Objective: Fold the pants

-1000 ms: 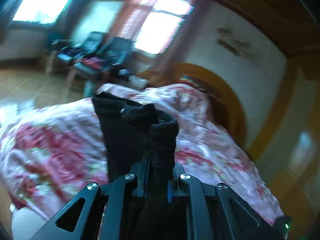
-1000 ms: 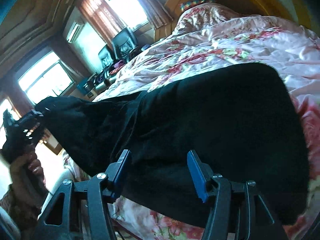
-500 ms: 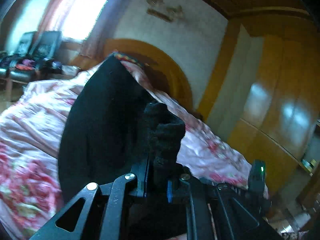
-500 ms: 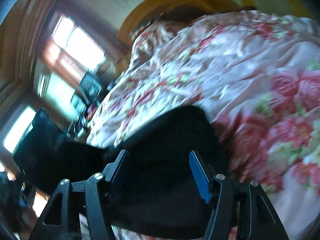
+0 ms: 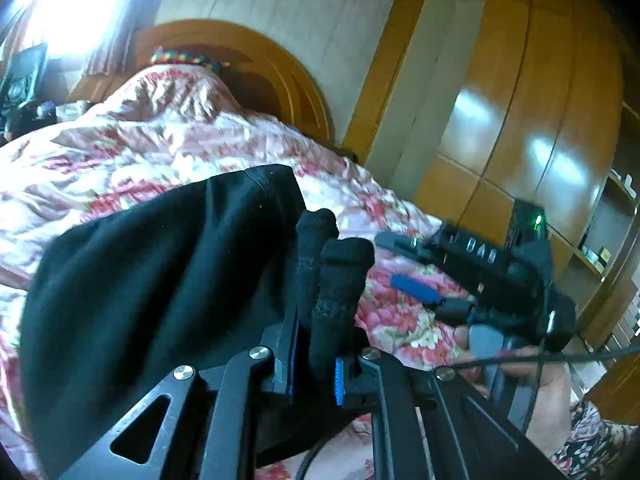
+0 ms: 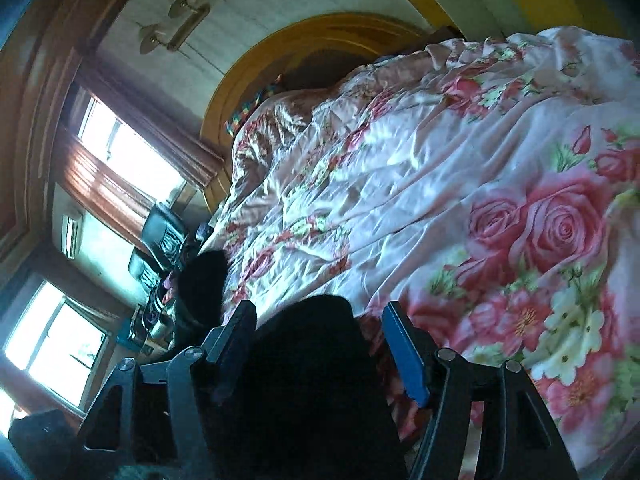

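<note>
The black pants (image 5: 152, 280) lie in a doubled heap on the pink floral bedspread (image 5: 140, 148). My left gripper (image 5: 316, 364) is shut on a bunched edge of the pants, which sticks up between its fingers. My right gripper (image 5: 416, 272) shows at the right of the left wrist view, held by a hand, open, beside the pants over the bedspread. In the right wrist view the right gripper (image 6: 320, 336) is open, with black pants fabric (image 6: 312, 380) lying between and under its fingers, not pinched. The bedspread (image 6: 460, 168) fills the right of that view.
A curved wooden headboard (image 5: 288, 80) stands at the far end of the bed. Wooden wardrobe doors (image 5: 520, 120) stand to the right. Bright windows (image 6: 132, 160) and dark chairs (image 6: 164, 232) are along the far wall on the left.
My left gripper has carried the held pants edge across and down onto the rest of the pants, near my right gripper. The right gripper has drawn back toward the pants' end, staying open.
</note>
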